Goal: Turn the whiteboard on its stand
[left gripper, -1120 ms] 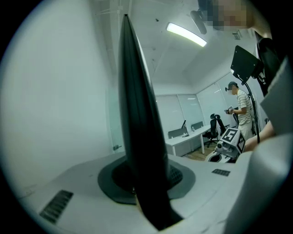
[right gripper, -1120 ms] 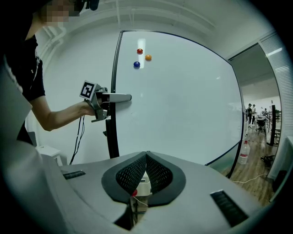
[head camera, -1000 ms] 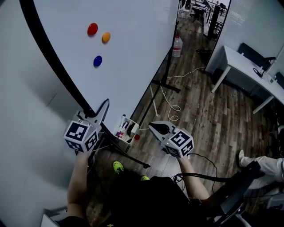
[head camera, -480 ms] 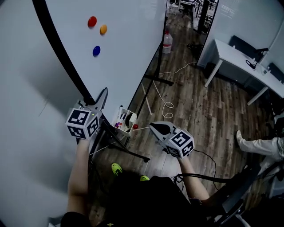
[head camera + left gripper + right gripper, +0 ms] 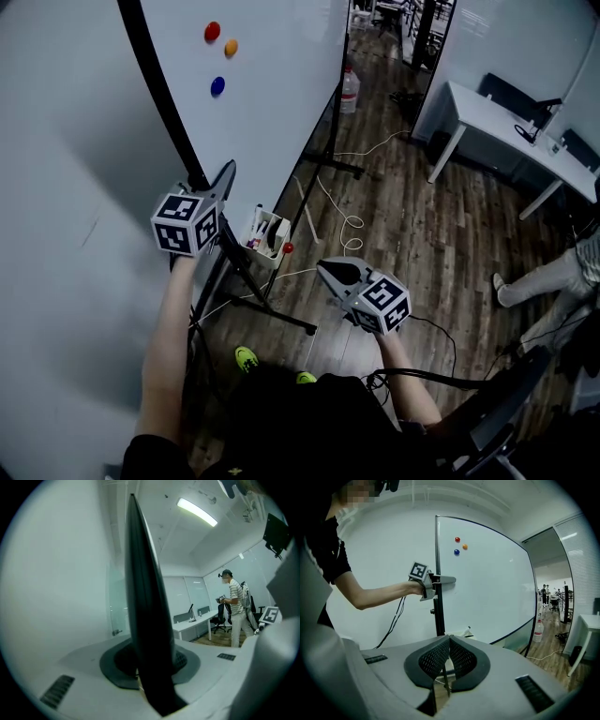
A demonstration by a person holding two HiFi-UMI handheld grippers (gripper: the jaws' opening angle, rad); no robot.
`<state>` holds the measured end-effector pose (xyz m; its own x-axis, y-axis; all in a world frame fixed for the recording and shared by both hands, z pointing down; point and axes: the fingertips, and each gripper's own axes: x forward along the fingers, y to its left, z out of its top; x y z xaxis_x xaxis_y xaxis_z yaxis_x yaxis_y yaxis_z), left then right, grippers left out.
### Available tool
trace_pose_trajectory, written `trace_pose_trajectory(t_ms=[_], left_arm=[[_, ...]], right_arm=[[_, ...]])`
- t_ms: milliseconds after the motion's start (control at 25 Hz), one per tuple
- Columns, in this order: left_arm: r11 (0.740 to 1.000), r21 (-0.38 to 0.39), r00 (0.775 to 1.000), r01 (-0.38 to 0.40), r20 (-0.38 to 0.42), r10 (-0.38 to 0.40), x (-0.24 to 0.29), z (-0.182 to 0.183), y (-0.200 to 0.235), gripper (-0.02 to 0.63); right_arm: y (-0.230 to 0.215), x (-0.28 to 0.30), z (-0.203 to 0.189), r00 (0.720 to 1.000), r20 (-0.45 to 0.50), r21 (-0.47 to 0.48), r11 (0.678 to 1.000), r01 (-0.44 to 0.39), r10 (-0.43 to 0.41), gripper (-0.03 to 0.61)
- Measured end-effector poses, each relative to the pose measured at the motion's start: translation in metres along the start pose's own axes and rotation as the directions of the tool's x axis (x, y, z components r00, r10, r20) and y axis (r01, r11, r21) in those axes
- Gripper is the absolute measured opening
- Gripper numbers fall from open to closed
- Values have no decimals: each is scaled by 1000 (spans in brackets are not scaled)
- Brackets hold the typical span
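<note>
The whiteboard [image 5: 272, 84] stands on its black stand [image 5: 272, 314], its black frame edge [image 5: 164, 103] running up the left of the head view. My left gripper [image 5: 223, 176] is shut on that edge; in the left gripper view the dark frame [image 5: 143, 597] fills the gap between the jaws. My right gripper [image 5: 324, 268] hangs lower right, away from the board, shut with nothing in it. The right gripper view shows its pads [image 5: 458, 657] pressed together, with the board [image 5: 487, 588] and my left gripper [image 5: 440, 580] ahead.
Red [image 5: 213, 31], orange [image 5: 231, 47] and blue [image 5: 217, 85] magnets sit on the board. A marker tray [image 5: 265, 232] hangs at its lower edge. A bottle [image 5: 349, 89], a floor cable [image 5: 347, 225], a white desk [image 5: 497, 112] and a person's legs [image 5: 553, 281] lie to the right.
My left gripper has travelled up and to the right in the head view, taking the board's edge with it; the edge now stands steeper. The right gripper has hardly shifted in view.
</note>
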<state>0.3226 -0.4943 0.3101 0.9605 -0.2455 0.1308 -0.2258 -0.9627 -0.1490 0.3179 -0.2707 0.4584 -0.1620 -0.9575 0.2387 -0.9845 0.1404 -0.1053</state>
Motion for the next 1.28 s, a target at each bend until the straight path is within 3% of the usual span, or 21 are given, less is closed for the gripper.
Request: trace_pose_trajectory(t_ms=[240,520,1280], left_arm=[[1000,-16,1000,-5,13,5,16,2,8,98],[999,-31,999,-31,28,32,19,-32,16,91],[997,-49,997,-61,38,63,34,-33,23,74]], right_arm=[[13,-12,-3,1000,-8,-7,1000,26,-26,26],[39,-3,-39,999,-17,-20,999,41,-41,26],[47,-6,-44,998,-11,-4,998,59,-59,28]])
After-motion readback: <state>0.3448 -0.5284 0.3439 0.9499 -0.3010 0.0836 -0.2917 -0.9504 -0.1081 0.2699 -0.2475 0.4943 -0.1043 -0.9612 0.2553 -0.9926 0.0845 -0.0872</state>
